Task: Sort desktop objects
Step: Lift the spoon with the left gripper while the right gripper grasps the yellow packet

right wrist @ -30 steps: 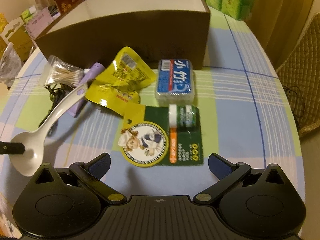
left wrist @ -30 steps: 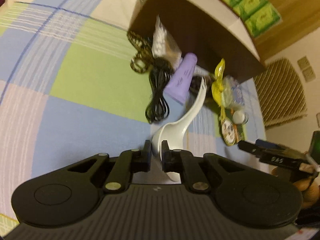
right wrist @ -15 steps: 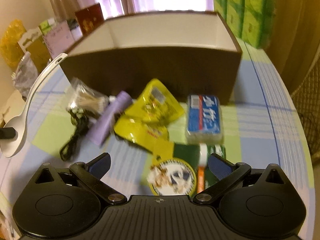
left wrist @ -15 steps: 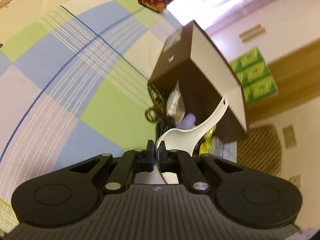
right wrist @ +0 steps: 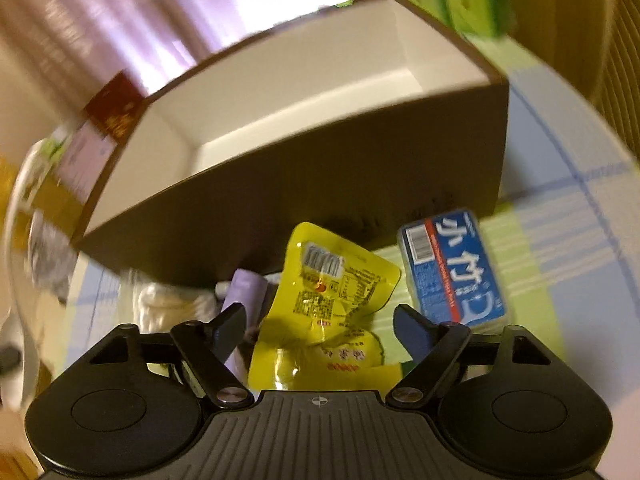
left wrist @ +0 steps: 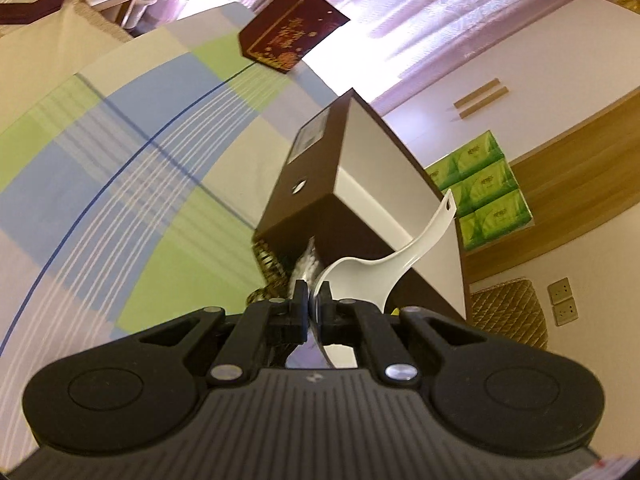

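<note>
My left gripper (left wrist: pixel 313 302) is shut on the bowl rim of a white spoon (left wrist: pixel 384 266), held in the air with its handle pointing up and right, over the near edge of the brown box (left wrist: pixel 320 168). The box (right wrist: pixel 304 168) is open at the top, white inside, with nothing visible in it. My right gripper (right wrist: pixel 318 322) is open, low over a yellow snack packet (right wrist: pixel 328 300). Beside the packet lie a purple tube (right wrist: pixel 248 292) on the left and a blue packet (right wrist: pixel 452 268) on the right. At the far left edge the spoon (right wrist: pixel 18 248) shows as a blur.
The table wears a blue, green and white checked cloth (left wrist: pixel 132 184). A dark red card box (left wrist: pixel 292 38) stands beyond the brown box. Green tissue packs (left wrist: pixel 484 188) are stacked at the back right. A bag of cotton swabs (left wrist: pixel 306 266) and a patterned item (left wrist: pixel 268 260) lie at the box's foot.
The left gripper has lifted the spoon off the table and carried it up toward the box. The right gripper has moved forward and down onto the yellow packet, fingers still open.
</note>
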A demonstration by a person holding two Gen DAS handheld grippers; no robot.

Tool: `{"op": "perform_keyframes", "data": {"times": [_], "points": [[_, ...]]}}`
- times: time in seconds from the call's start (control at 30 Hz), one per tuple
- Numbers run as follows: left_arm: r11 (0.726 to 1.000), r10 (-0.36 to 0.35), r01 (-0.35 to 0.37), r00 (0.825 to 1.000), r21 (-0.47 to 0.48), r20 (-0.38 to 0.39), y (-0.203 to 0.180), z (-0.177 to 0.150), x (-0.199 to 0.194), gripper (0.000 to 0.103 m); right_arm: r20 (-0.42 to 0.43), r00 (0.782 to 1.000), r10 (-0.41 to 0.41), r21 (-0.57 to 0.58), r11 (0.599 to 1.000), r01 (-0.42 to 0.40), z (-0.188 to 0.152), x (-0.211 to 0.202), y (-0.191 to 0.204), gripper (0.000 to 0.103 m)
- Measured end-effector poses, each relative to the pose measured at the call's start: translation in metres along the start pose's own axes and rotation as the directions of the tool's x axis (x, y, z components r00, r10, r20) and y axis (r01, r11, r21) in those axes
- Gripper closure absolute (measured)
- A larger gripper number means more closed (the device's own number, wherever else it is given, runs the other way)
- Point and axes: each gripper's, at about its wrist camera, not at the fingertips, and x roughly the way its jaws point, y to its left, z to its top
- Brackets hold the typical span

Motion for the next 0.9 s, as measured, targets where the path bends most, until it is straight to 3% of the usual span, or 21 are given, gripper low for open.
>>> {"op": "perform_keyframes", "data": {"times": [0.17,0.33,0.43,0.9], "points": [[1.000,-0.010,0.010,1.000,0.019,-0.019,-0.005,0.008,0.011,0.102,-0.027,0.998,-0.051,0.086,0.995,0.054,0.012,0.024,0.001,0.033],[0.999,-0.020,0.021,0.999,0.032,-0.029,-0.009,0.014,0.019,0.102,-0.013,0.994,-0.107,0.060,0.992,0.108,0.014,0.030,0.006,0.049],[0.999,-0.026,0.027,0.999,0.036,-0.033,-0.011,0.015,0.022,0.102,0.006,0.997,-0.082,0.021,0.996,0.082,0.014,0.022,0.008,0.057],[0.996,-0.049,0.053,0.997,0.072,-0.057,-0.029,0.012,0.032,0.102,0.094,0.995,0.036,-0.100,0.995,-0.027,0.012,-0.044,0.005,0.059]]}}
